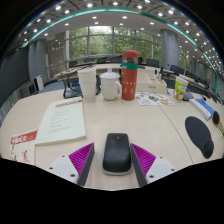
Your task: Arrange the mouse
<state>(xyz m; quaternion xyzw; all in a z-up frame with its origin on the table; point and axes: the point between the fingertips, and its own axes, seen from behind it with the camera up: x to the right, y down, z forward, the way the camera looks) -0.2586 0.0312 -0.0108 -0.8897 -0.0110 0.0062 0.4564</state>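
A black computer mouse (116, 153) lies on the beige table (110, 118), pointing away from me. It stands between the fingers of my gripper (114, 158). The left magenta pad (80, 160) has a small gap to the mouse. The right pad (143, 158) is very close to its side. The gripper is open around the mouse, which rests on the table. A black oval mouse pad (199, 135) lies on the table ahead to the right, apart from the mouse.
Beyond the fingers stand a red bottle (129, 75), a white mug (110, 87) and a white cup (87, 82). Papers (62, 120) lie to the left, a leaflet (152, 98) to the right. Office desks and chairs are behind.
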